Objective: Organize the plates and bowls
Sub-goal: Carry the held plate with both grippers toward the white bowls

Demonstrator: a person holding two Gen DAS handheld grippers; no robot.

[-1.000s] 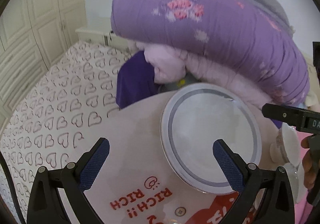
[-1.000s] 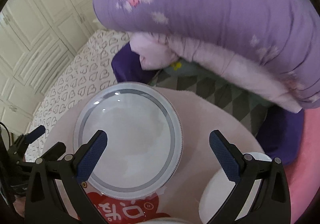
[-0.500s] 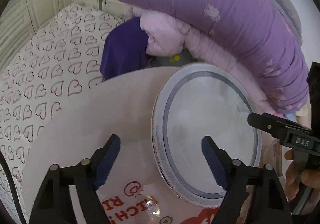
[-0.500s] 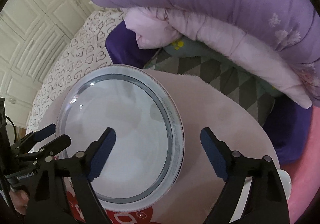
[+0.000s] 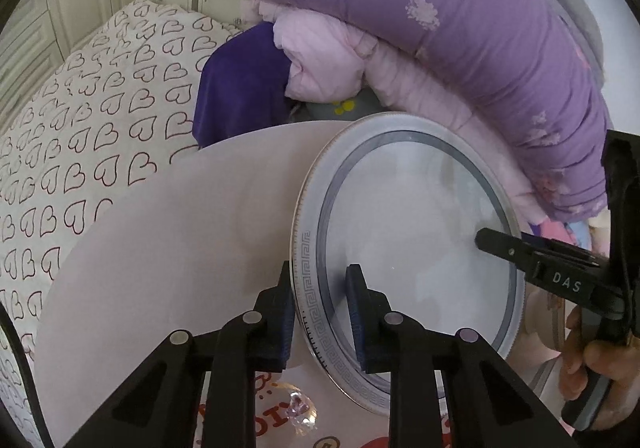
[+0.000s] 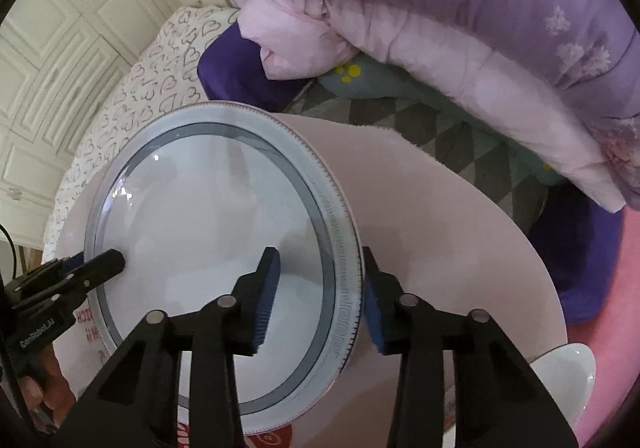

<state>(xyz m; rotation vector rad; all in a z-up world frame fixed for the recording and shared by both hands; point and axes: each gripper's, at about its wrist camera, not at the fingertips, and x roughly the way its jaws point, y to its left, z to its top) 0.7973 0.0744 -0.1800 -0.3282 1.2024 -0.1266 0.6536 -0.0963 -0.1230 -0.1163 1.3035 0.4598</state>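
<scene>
Pointing steeply down, left tongs (image 5: 320, 312) and right tongs (image 6: 318, 298) just closed, straddling plate (image 5: 408, 232) rim.

My left hand-held gripper (image 5: 320, 318) points steeply down, its jaws just closed in on the plate (image 5: 416, 232) rim. My right hand-held gripper (image 6: 320, 296) does likewise, straddling the opposite rim.

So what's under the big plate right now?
The plate lies on the round pale table. Red print shows on the table at the plate's near edge; anything beneath its middle is covered.
</scene>
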